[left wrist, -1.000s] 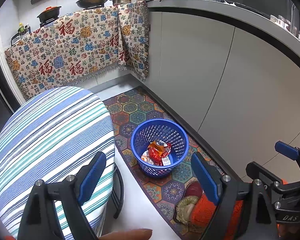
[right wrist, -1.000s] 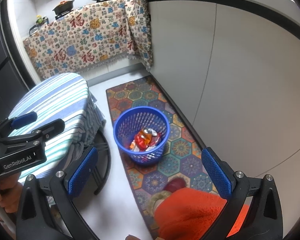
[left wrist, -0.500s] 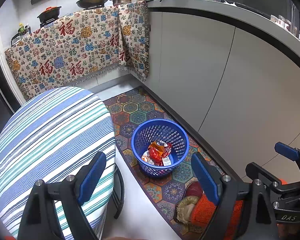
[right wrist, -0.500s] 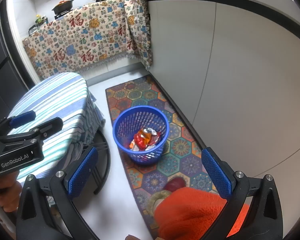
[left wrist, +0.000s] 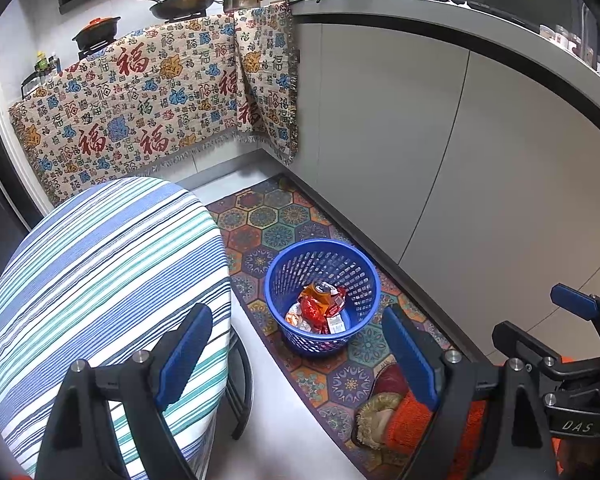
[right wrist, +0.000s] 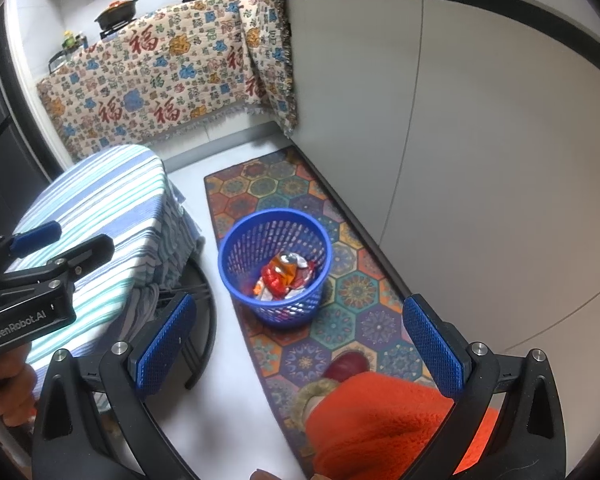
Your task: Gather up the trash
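Note:
A blue mesh waste basket [left wrist: 322, 294] stands on the patterned rug; it also shows in the right wrist view [right wrist: 275, 265]. Inside lie red and orange wrappers and a can [left wrist: 320, 306], also seen in the right wrist view [right wrist: 283, 276]. My left gripper [left wrist: 298, 354] is open and empty, held above the floor between the table and the basket. My right gripper [right wrist: 300, 348] is open and empty, above and in front of the basket. The right gripper's body shows at the right edge of the left wrist view [left wrist: 572, 376].
A round table with a striped blue cloth [left wrist: 100, 280] stands left of the basket. Grey cabinet fronts [left wrist: 440, 152] run along the right. A colourful hexagon rug [right wrist: 352, 292] covers the floor. My orange-clad leg and slipper [right wrist: 380, 420] stand on the rug's near end.
Almost nothing has moved. Both grippers stay open over the basket, with only a slight drift of the views.

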A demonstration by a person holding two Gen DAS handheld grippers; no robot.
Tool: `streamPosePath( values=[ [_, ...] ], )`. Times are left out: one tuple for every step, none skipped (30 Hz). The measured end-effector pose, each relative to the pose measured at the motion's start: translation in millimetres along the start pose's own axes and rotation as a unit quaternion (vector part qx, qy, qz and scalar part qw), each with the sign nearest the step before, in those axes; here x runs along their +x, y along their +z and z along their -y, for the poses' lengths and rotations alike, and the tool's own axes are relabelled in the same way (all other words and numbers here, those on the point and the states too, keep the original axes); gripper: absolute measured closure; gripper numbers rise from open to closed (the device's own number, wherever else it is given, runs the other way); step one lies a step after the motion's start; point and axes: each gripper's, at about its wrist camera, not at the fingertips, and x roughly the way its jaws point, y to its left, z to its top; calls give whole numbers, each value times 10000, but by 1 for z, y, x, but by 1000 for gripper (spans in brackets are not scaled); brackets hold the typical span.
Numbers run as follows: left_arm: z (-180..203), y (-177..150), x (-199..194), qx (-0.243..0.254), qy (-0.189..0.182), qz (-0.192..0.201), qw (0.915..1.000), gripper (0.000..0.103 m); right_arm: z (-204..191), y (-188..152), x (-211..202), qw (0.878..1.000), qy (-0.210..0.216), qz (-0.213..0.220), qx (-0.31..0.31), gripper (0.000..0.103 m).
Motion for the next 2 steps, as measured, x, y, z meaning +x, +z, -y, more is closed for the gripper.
streamPosePath(
  values=[
    [1,0,0,-6,0,3,10000,14,-1,0,0,10000,-9,2,-5,0],
    [0,0,1,-16,-12,0,10000,14,-1,-1,0,10000,-11,-10,2,0]
  ],
)
